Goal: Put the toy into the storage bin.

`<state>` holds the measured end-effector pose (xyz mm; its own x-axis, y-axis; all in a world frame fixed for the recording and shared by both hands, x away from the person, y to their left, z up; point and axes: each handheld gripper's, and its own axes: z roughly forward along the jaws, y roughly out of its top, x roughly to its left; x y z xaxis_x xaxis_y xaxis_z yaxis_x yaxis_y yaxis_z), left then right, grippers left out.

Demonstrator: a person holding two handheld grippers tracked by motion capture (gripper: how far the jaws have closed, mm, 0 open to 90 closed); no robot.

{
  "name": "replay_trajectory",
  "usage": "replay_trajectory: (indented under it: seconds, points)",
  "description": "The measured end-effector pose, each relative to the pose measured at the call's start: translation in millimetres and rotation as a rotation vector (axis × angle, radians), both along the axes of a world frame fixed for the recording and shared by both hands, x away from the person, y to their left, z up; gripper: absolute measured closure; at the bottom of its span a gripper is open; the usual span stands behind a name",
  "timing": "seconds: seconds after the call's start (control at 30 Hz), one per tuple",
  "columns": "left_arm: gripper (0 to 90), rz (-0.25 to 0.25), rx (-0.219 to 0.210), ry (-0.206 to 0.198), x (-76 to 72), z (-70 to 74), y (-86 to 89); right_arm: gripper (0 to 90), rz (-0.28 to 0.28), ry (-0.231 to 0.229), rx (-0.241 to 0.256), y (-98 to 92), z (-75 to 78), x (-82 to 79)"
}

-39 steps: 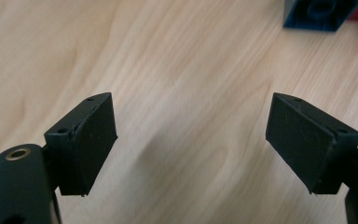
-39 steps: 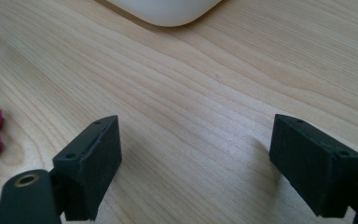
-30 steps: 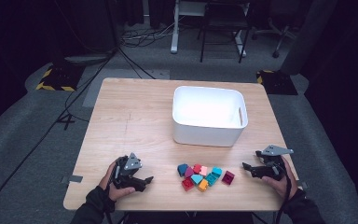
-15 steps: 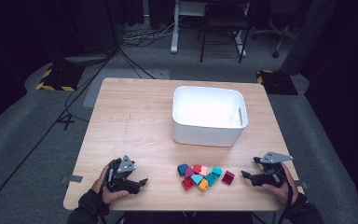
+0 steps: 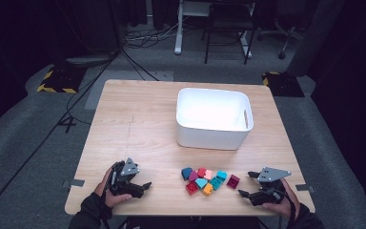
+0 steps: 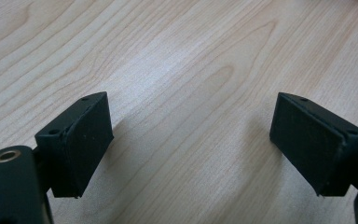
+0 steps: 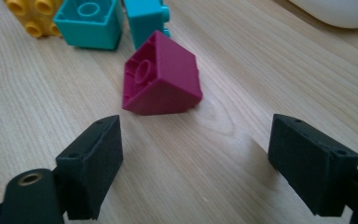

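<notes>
right gripper sits low at the near right corner of the table, jaws spread wide and holding nothing, pointed at the little heap of bricks in the middle of the near edge. through the right gripper view the magenta brick lies tipped on its side just ahead of the open jaws, hollow underside with its round tube facing the camera, not between the pads, a clear strip of bare wood in front of them. behind it a teal brick shows its open underside, a second teal brick stands just beside that, and a yellow brick peeks in at the top left, studs out. over on the near left, the left gripper rests in the person's hand, well apart from the heap; in the left gripper view its jaws gape wide over plain wood grain, gripping nothing. the white bin stands beyond the bricks, right of centre, and a curve of its wall shows at the top right of the right gripper view.
</notes>
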<state>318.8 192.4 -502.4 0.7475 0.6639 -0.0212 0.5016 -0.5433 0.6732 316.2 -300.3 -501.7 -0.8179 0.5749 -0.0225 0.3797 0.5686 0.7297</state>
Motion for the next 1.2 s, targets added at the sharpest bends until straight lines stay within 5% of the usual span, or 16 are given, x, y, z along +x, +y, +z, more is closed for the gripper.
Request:
replay_trajectory:
  seconds: [0.33,0.63,0.9,1.2]
  points:
    - [13.1,0.005,-0.008,0.001,0.0,-0.4,-0.6,14.9,0.041,0.013,-0.001,22.2,-0.6,-1.8]
    - [13.1,0.004,-0.004,-0.003,0.2,-0.3,-0.5,16.9,0.008,0.01,0.004,29.1,-0.9,5.2]
    - [12.8,0.003,-0.005,-0.003,0.7,-0.3,-0.6,44.3,0.011,-0.012,0.033,28.5,0.4,7.1]
    - [12.8,0.003,-0.004,-0.004,0.7,-0.3,-0.5,47.9,0.006,-0.026,0.035,27.7,0.7,5.4]
